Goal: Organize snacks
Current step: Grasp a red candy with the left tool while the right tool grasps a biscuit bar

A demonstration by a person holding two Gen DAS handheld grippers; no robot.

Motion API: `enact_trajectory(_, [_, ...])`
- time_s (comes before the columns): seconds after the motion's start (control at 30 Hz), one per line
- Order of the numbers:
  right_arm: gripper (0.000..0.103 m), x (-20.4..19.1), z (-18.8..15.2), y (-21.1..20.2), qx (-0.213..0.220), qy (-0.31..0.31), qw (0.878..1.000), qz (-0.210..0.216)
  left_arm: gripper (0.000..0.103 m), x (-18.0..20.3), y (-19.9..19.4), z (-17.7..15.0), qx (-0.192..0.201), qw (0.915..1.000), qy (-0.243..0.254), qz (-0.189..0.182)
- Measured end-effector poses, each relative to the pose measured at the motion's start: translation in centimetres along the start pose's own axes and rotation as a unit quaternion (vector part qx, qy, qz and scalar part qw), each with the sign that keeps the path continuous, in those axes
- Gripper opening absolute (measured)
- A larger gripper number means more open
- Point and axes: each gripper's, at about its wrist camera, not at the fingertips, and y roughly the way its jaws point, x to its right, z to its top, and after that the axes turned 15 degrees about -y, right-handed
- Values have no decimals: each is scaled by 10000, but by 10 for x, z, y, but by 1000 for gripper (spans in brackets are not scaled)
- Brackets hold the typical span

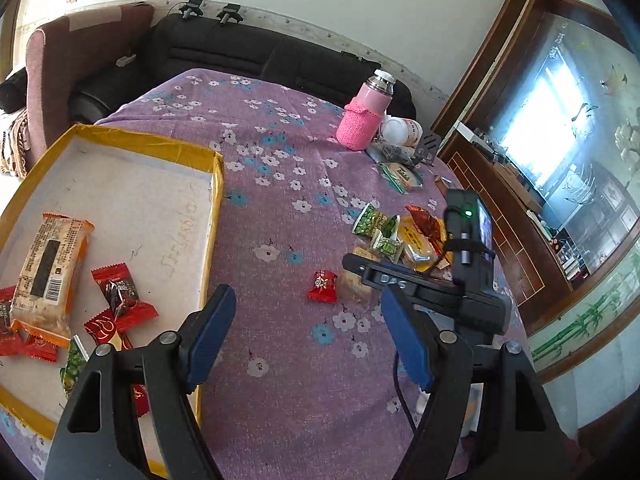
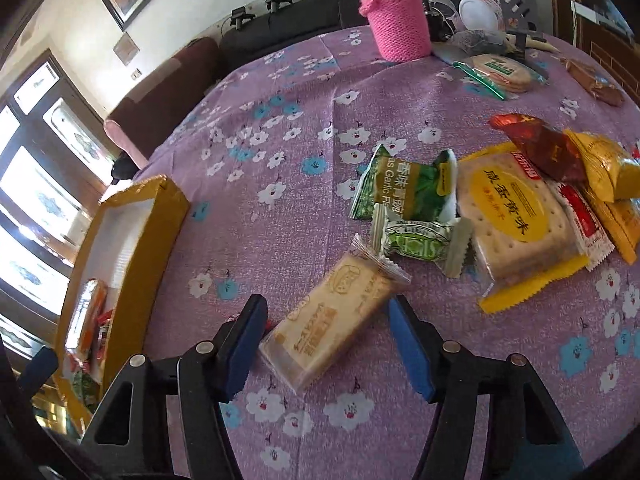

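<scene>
A shallow yellow-edged box lies at the left of the table and holds a long cracker pack and several red candies. My left gripper is open and empty over the cloth beside the box. A red candy lies ahead of it. My right gripper is open, its fingers on either side of a beige cracker pack lying on the cloth. Beyond it lie green snack packets, a yellow cracker pack and a dark red packet. The box also shows in the right wrist view.
A pink flask in a knitted sleeve stands at the far edge with a white cup, a round biscuit pack and small clutter. A dark sofa is behind the table, a wooden cabinet to the right.
</scene>
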Motion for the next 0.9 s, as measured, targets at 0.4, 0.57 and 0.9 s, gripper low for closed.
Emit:
enact_trajectory(0.4, [35,26,-32,-23,105,-331,9982,-486,75,30,54,-15,-666,9958,573,247])
enact_trajectory(0.57, [35,52,-43,-31,358,17,9991,-208,75,48,91,-22,-842,9919,817,482])
enact_trajectory(0.9, [35,54,-44,-32,425,37,9991,-49,45,53,142,-24,-657,9777,1515,1299])
